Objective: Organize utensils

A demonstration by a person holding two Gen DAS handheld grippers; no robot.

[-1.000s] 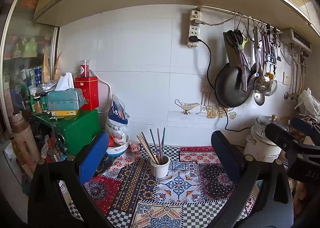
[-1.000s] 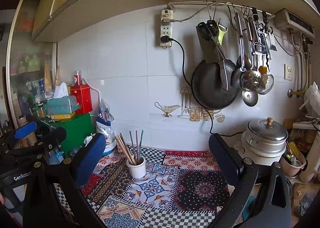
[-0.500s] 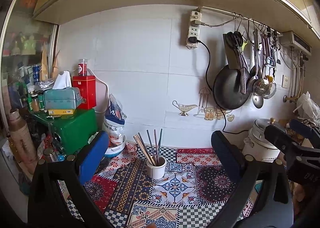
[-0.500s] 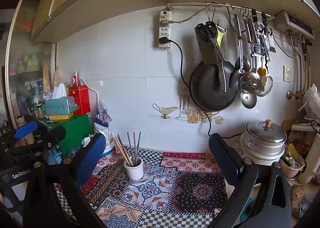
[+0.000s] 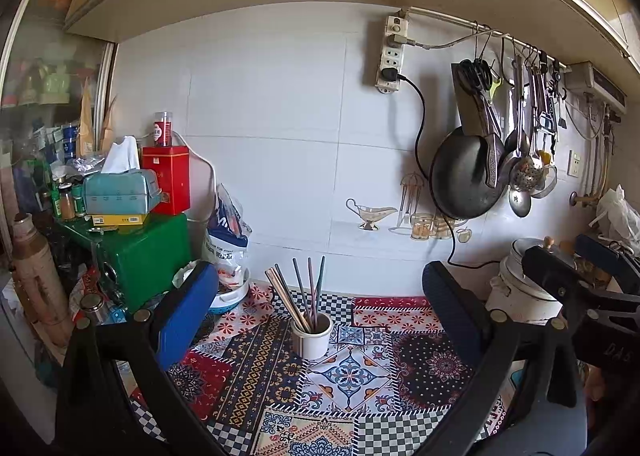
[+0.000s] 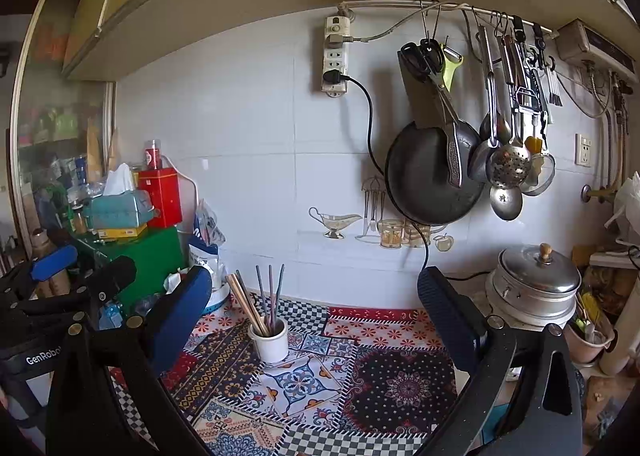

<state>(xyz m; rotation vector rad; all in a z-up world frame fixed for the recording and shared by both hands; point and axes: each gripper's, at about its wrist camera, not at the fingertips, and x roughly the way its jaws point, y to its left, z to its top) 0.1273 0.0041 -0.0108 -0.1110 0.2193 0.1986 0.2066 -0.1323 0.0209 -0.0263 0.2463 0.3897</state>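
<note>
A white cup stands on the patterned mat, holding several chopsticks that lean left. My left gripper is open and empty, level with the cup and short of it. My right gripper is also open and empty, with the cup left of its centre. Each gripper shows in the other's view: the right gripper at the right edge, the left gripper at the left edge. Ladles, a skimmer and scissors hang on the wall rail.
A black pan hangs under the rail, with a power cord running down beside it. A lidded metal pot sits at the right. A green box with a tissue box and red tin crowds the left. A cabinet hangs overhead.
Both views have drifted slightly, so the cup sits a little further left than a second ago. Both grippers stay open and empty.
</note>
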